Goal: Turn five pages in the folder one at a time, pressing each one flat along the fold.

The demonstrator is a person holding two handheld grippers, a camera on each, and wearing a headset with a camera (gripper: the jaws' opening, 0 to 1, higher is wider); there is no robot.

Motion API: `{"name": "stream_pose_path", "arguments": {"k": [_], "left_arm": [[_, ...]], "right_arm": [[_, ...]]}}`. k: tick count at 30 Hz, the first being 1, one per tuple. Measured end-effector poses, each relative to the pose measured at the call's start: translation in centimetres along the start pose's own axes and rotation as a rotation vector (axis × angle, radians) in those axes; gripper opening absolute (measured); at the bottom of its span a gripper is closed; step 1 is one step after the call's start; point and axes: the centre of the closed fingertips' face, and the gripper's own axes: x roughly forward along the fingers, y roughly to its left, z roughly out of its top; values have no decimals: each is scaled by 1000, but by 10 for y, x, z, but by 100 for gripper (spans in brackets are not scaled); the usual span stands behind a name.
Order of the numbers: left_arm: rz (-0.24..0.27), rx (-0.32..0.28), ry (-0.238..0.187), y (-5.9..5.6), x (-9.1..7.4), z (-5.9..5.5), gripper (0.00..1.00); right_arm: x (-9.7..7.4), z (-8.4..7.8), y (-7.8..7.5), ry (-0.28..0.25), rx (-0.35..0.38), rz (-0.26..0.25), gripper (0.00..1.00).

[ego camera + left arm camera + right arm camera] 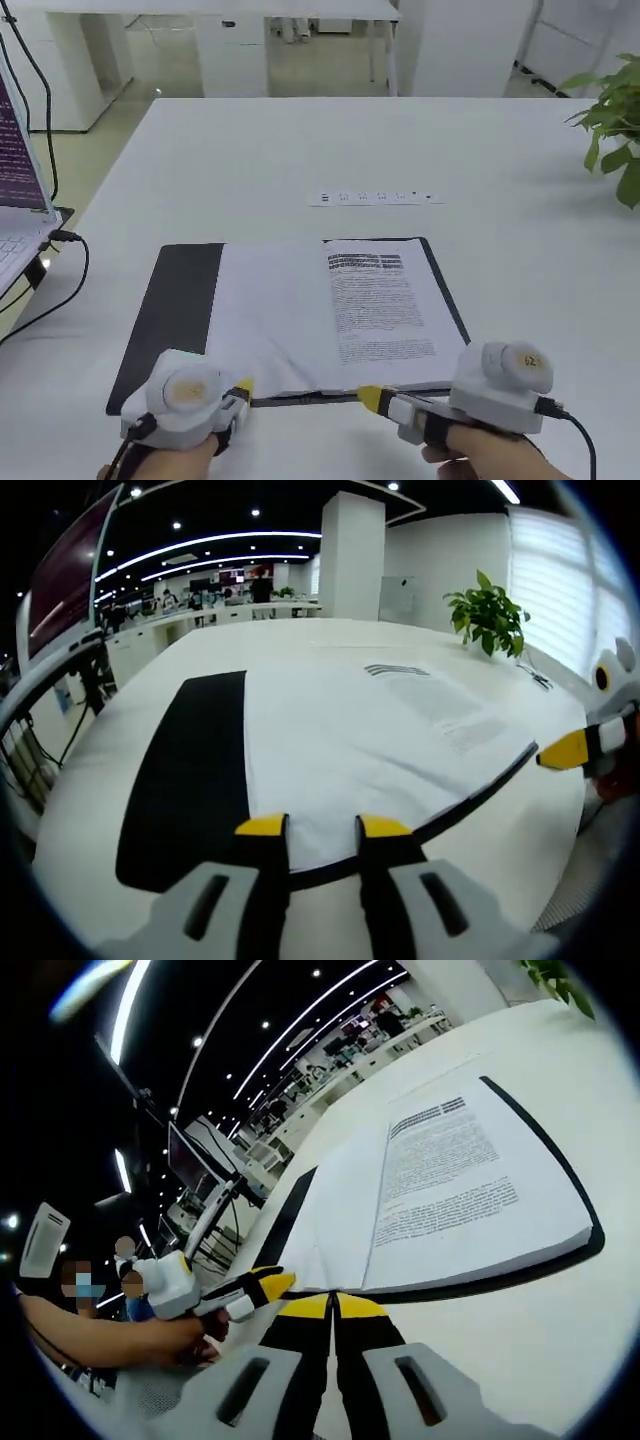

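A black folder [170,310] lies open on the white table, a blank white page [265,310] on its left half and a printed page [380,300] on its right. My left gripper [243,386] sits at the folder's near edge, below the blank page [330,750], its yellow-tipped jaws open with a small gap and nothing between them. My right gripper [368,396] points left along the near edge by the fold [365,1270], its jaws shut together and empty. Its yellow tip [565,750] enters the left gripper view from the right.
A white power strip [375,197] lies beyond the folder. An open laptop [20,190] with a black cable [60,290] stands at the left table edge. A green plant [612,120] is at the far right. White desks stand beyond the table.
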Motion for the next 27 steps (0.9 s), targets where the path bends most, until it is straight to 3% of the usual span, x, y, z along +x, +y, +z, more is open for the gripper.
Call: {"name": "stream_pose_path", "arguments": {"k": [3,5,9,16,21,27], "left_arm": [[-39,-47,24,-2,-1,3,28],[-82,-87,57,-10,-2,4,35],[-100,-105,113,-19,-13,9,46],[-146,-130,73,-36,-48,33,55],[-138,-152,14,-37,-73,54,57],[-110,-168,-17,-31,-94,64,62]], "right_arm": [[-6,3,-9,-11,38,-46,0],[-13,10,-15,-41,64,-78,0],[-29,23,-25,-74,102,-120,0],[-55,44,-41,-154,136,-179,0],[-76,57,-51,-183,84,-234,0],[-96,74,-52,-221,19,-260,20]]}}
